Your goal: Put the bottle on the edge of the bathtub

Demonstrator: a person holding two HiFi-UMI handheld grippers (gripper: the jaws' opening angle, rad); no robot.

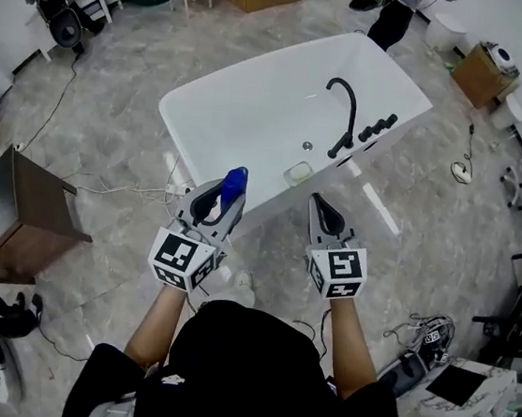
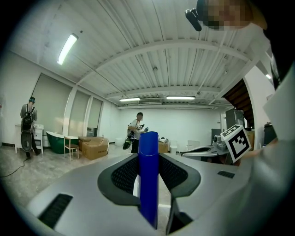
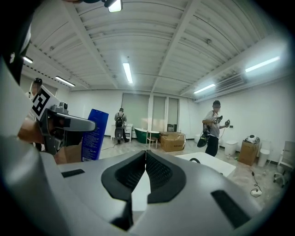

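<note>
Carry step.
- Left claw (image 1: 226,191) clenched on blue bottle (image 1: 234,182); upright, held aloft at near rim of bathtub (image 1: 170,121), not yet set down.
- Right claw (image 1: 321,210) pressed together, empty.
- Next, likely: reach forward, lower onto flat rim, release.

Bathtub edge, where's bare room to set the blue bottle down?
Bare: the short left side of the bathtub rim, from its corner to the left tool holding the blue bottle, and the far long side. Crowded: the near right side, with a small dish, black faucet and knobs.

One blue bottle (image 1: 234,183), one white bathtub (image 1: 254,108), two grippers (image 1: 217,199) (image 1: 318,202).
</note>
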